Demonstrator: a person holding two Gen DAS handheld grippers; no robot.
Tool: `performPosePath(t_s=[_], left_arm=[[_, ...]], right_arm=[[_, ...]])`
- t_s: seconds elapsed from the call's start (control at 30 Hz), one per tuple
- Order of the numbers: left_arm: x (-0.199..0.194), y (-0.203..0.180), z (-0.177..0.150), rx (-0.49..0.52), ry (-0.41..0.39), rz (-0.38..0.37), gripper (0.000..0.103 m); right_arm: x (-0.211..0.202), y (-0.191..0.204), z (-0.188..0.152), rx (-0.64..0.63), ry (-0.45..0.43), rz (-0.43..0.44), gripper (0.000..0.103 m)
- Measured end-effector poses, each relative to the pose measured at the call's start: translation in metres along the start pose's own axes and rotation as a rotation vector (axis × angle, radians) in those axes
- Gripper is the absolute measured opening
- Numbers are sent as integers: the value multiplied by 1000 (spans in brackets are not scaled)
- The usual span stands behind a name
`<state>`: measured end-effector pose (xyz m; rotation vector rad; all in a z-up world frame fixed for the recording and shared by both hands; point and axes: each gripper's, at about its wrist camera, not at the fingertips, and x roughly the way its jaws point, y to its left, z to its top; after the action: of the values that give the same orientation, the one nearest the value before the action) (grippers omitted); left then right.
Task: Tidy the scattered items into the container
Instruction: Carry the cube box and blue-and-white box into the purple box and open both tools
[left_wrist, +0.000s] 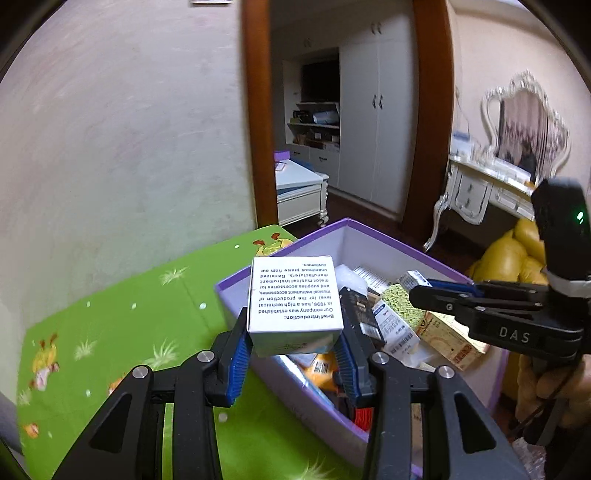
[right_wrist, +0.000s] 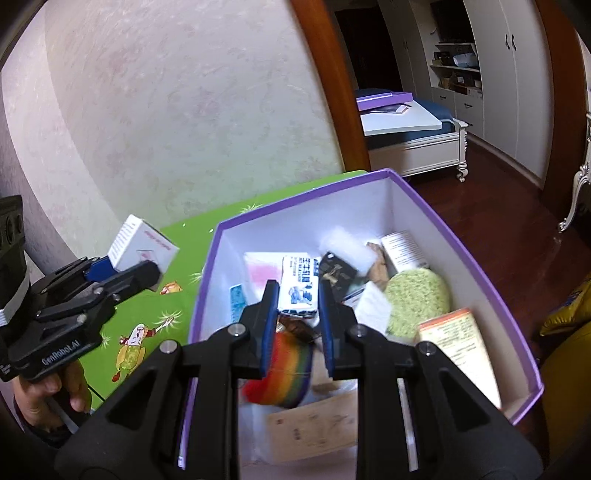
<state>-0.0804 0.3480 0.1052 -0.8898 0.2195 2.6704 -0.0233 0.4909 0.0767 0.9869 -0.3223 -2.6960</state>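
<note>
My left gripper (left_wrist: 295, 341) is shut on a white printed carton (left_wrist: 293, 297) and holds it in the air at the near left rim of the purple box (left_wrist: 236, 295). The carton also shows in the right wrist view (right_wrist: 138, 245), left of the box (right_wrist: 480, 266). My right gripper (right_wrist: 297, 314) is shut on a white and blue packet (right_wrist: 299, 290) and holds it above the box's contents. In the left wrist view the right gripper (left_wrist: 424, 291) reaches in over the box from the right. The box holds a green sponge (right_wrist: 417, 302), a rainbow item (right_wrist: 284, 363) and several small packs.
The box stands on a green cartoon-print table cover (left_wrist: 122, 325) next to a pale wall (left_wrist: 110, 129). A doorway behind opens onto a room with a white bench (right_wrist: 410, 140) and cupboards. A yellow seat (left_wrist: 509, 254) and a white dresser (left_wrist: 476, 188) are at the right.
</note>
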Motion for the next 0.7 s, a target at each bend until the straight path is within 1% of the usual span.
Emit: performPosePath(t_s=[0.07,0.1,0.13,0.17,0.2,0.23,0.27,0.3,0.33,0.4,0.47,0.53,0.6,0.67,0.7], left_arm=[[18,-11,6,24,25,-12,43],[27,-16,7,38,45,-19,48],[38,-20,9,48,69,-18,60],[46,-24,9,50,85,-8,65],[50,-28,8,47,93,2,70],[51,-31,5,44,97,5,72],[49,-35,3,45,95,1,73],[46,-39,2,51,92,1,79],[41,-44,1,61,91,12,82],[27,-57,0,79,76,26,83],[10,-69,-5,96,66,22,88],[-6,-80,-14,106,65,34,90],[-17,-89,-22,89,80,26,91],[-24,-96,-28,48,116,-10,92],[-25,-99,-29,34,134,-14,92]], right_arm=[[5,-11,3,18,1,-12,25],[4,-16,3,31,-1,-21,25],[6,-22,4,41,4,-22,33],[7,-27,5,54,3,-14,50],[3,-32,3,72,-10,-9,59],[0,-34,2,76,-22,-11,68],[-4,-36,-1,66,-33,-9,68],[-8,-37,-2,61,-38,-4,68],[-10,-39,-4,69,-41,1,70],[-16,-45,-9,96,-50,9,75],[-25,-48,-15,110,-59,7,83],[-37,-50,-24,125,-75,9,88],[-48,-50,-32,131,-92,2,91],[-58,-50,-38,136,-99,-6,93],[-63,-51,-41,135,-100,-9,94]])
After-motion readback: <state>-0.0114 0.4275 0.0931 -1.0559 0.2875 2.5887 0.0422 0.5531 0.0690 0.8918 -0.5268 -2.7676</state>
